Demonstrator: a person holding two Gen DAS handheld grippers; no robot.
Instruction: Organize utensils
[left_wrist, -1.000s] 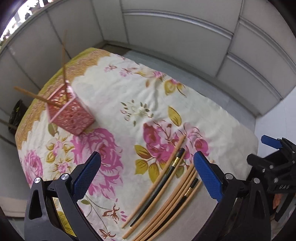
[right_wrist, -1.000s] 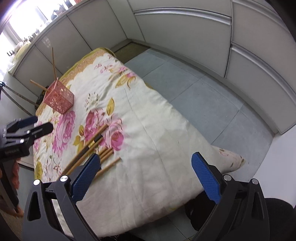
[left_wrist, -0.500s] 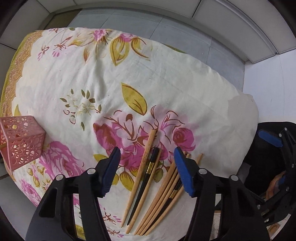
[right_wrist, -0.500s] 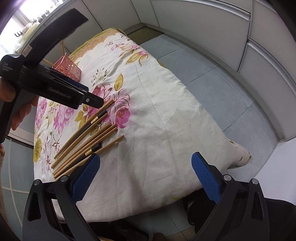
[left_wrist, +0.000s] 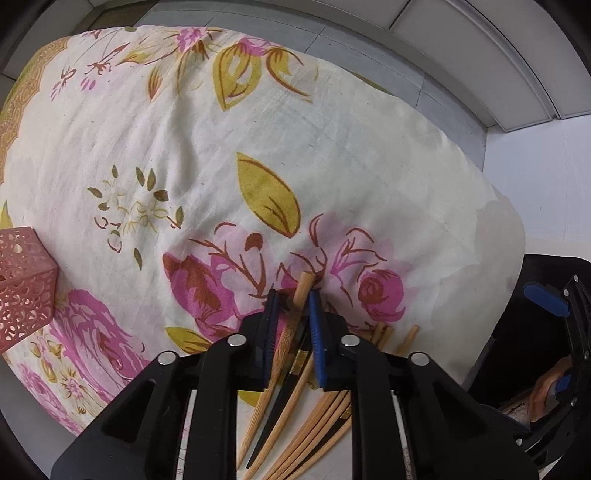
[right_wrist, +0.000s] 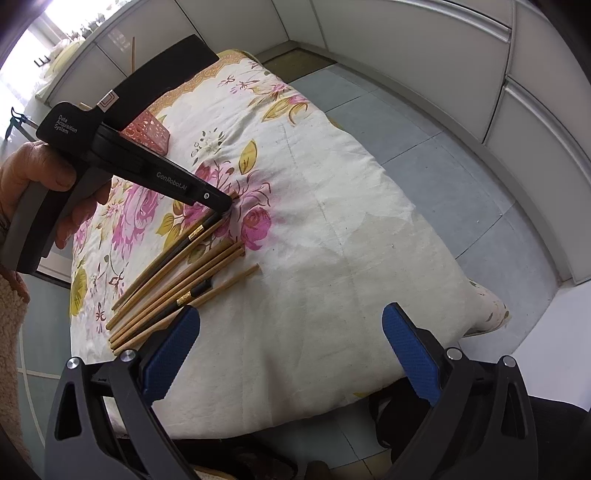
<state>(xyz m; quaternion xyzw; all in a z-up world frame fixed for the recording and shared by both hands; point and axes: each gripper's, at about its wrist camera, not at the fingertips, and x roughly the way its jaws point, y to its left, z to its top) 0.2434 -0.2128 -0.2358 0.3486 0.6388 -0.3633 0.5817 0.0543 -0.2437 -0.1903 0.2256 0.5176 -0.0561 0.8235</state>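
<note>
Several wooden and black chopsticks (right_wrist: 177, 280) lie side by side on the floral cloth; they also show in the left wrist view (left_wrist: 314, 417). My left gripper (left_wrist: 293, 299) is down on the cloth with its jaws narrowed around the thick end of one wooden chopstick (left_wrist: 295, 317); a small gap remains on each side. It shows from the side in the right wrist view (right_wrist: 225, 203). My right gripper (right_wrist: 288, 343) is open and empty, above the cloth's near edge. A pink perforated holder (left_wrist: 22, 288) stands at the left; it also shows in the right wrist view (right_wrist: 149, 131).
The table under the floral cloth (left_wrist: 332, 147) ends at the right and near sides, with grey floor tiles (right_wrist: 424, 147) and white cabinet panels (right_wrist: 535, 92) beyond. One chopstick (right_wrist: 131, 55) stands up behind the left gripper's body.
My left gripper has dropped onto the chopsticks and its jaws have narrowed from wide open to close around one wooden chopstick. The right gripper has moved slightly closer over the cloth.
</note>
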